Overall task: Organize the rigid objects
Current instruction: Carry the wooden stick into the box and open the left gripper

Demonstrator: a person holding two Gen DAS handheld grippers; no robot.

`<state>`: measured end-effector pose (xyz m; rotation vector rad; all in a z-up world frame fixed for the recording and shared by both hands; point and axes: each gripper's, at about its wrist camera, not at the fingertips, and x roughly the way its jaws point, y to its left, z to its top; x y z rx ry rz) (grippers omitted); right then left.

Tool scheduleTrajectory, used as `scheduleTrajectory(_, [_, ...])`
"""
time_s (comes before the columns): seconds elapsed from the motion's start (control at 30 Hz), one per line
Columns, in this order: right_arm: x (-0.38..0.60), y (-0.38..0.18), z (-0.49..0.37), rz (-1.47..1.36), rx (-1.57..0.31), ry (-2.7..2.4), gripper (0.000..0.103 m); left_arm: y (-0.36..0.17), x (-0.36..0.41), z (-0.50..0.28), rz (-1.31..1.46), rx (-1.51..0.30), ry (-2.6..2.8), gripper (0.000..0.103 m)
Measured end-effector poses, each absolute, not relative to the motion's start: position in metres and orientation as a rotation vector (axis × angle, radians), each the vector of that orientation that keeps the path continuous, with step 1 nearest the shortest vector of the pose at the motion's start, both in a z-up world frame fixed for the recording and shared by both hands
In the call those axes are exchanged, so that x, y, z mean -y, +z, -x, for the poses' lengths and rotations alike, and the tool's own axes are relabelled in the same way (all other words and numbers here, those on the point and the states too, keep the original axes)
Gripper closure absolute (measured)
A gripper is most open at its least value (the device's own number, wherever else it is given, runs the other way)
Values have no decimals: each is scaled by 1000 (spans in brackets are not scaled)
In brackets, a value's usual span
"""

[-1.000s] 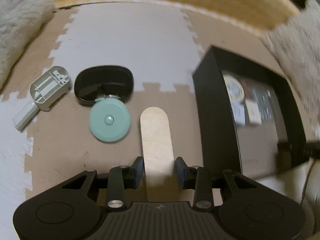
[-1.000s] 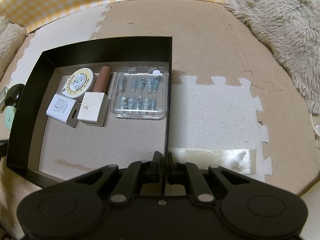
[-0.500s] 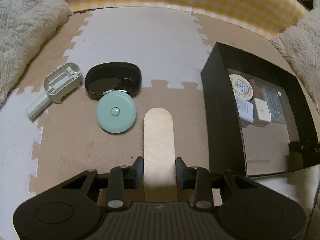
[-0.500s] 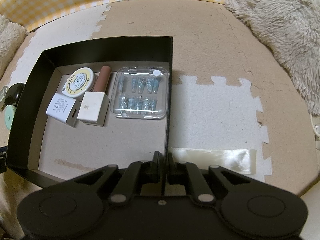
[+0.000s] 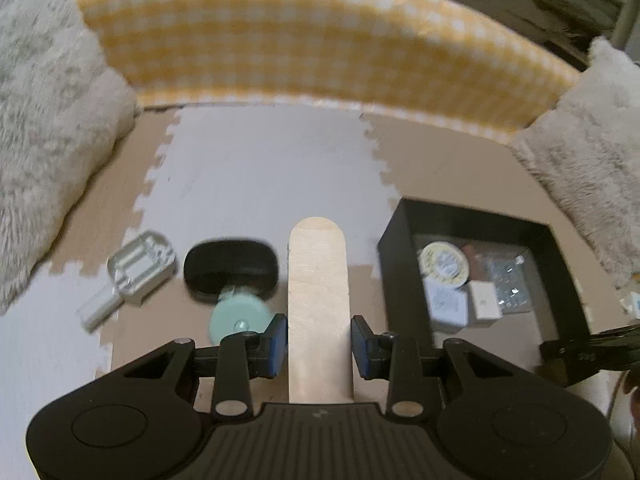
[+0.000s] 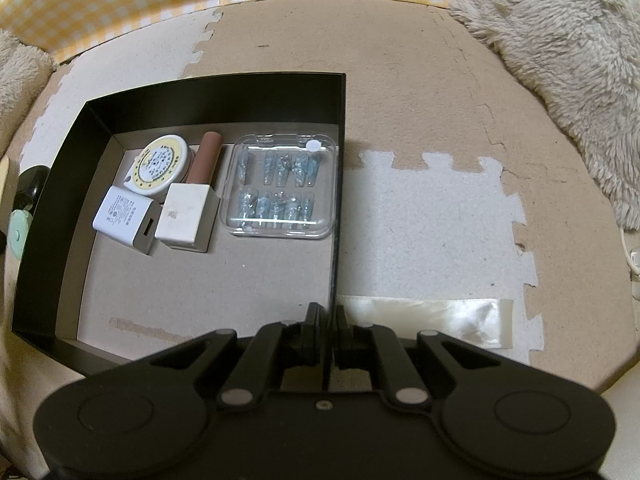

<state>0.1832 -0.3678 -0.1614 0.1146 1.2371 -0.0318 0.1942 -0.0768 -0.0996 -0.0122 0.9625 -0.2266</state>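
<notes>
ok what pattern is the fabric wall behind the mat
Yellow and white gingham check on the fabric wall, clearest in the left wrist view.

charger (image 6: 127,216) label: printed lines, too small to read
round tape measure (image 6: 162,165) face: ring of scale marks (digits illegible)
elsewhere: no readable text

One black box (image 6: 60,216) holds five items: one round yellow tape measure (image 6: 162,165), one brown tube (image 6: 205,156), one clear case of blue pieces (image 6: 280,188), one white charger (image 6: 126,222) and one white block (image 6: 184,218). Left of the left tongs (image 5: 319,344) lie three loose items: one mint round tape measure (image 5: 238,316), one black oval case (image 5: 230,266) and one grey plastic holder (image 5: 136,270). One wooden stick (image 5: 318,300) sits between those tongs, and one strip of pale ribbon (image 6: 432,318) lies right of the right tongs (image 6: 326,330).
</notes>
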Motion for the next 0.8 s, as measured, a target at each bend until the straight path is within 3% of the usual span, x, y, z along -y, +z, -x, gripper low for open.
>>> scheduleTrajectory(0.17, [368, -161, -183, -114, -1237, -32, 95, -77, 95, -188, -53, -833, -395, 67])
scheduleTrajectory(0.5, [368, -162, -183, -119, -1237, -30, 95, -69, 171, -173, -448, -692, -751, 67])
scheduleTrajectory(0.8, [369, -162, -183, -125, -1236, -28, 95, -109, 200, -170, -685, -778, -954, 67])
